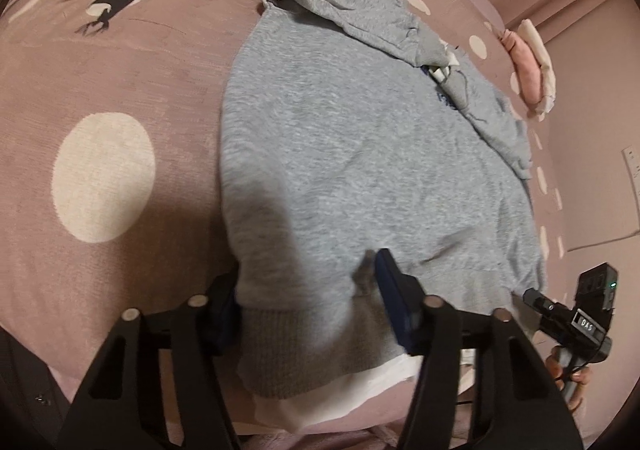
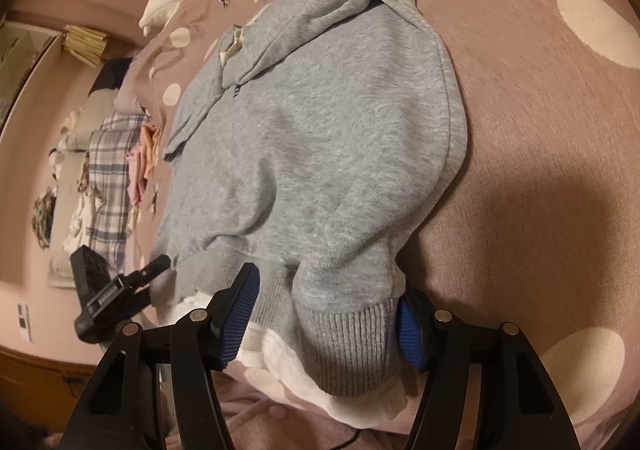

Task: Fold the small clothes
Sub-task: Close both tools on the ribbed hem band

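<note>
Both claws at sweater [image 1: 360, 154] hem, ready for lengthwise fold. Left claw [image 1: 308, 298] straddles hem corner, probably pinching. Right claw [image 2: 328, 318] clamps ribbed corner.

Left gripper [image 1: 308, 304] tilted downward, jaws pinched on the grey hem, right gripper [image 2: 326, 314] likewise angled down, hem clamped between blue pads [image 2: 236, 318]
</note>
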Action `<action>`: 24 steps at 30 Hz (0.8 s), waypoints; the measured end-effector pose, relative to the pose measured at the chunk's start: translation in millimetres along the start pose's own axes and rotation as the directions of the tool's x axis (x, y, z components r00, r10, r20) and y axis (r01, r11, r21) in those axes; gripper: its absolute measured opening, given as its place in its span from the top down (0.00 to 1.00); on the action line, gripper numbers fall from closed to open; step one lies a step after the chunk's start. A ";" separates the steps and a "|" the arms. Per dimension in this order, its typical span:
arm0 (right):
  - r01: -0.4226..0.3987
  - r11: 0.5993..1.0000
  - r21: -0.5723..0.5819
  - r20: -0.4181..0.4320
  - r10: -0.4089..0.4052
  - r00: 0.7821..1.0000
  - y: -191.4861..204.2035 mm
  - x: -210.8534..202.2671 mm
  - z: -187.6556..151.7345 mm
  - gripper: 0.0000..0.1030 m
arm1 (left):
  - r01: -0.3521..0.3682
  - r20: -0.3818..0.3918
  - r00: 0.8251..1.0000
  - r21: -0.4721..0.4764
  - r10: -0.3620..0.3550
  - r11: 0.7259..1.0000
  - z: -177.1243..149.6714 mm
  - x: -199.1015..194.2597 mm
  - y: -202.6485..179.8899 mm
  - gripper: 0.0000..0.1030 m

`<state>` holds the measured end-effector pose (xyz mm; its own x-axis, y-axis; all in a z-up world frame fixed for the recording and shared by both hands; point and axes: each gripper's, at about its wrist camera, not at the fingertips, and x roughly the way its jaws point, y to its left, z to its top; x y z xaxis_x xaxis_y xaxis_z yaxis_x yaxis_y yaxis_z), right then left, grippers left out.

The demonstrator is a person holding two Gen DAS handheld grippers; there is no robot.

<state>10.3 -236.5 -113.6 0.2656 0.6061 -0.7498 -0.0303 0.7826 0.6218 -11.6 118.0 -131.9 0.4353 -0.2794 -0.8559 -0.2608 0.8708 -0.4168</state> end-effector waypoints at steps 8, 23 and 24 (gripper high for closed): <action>0.082 0.996 -0.036 0.003 -0.081 0.997 4.8 1.7 -1.1 0.53 | -0.035 0.005 0.999 0.025 0.034 0.999 -4.2 -3.5 -1.5 0.59; 0.094 0.994 -0.058 0.006 -0.094 0.996 13.5 5.4 -2.3 0.66 | -0.054 0.006 0.999 0.059 0.054 0.997 -5.1 -5.5 -9.6 0.66; 0.092 0.994 -0.059 0.006 -0.091 0.996 14.6 5.3 -2.6 0.66 | -0.056 0.007 0.998 0.059 0.056 0.997 -5.2 -5.8 -9.9 0.66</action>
<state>8.8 -221.5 -109.2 0.2731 0.5311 -0.8021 -0.0627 0.8418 0.5361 -16.0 108.9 -124.4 0.4258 -0.2276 -0.8757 -0.2333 0.9075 -0.3493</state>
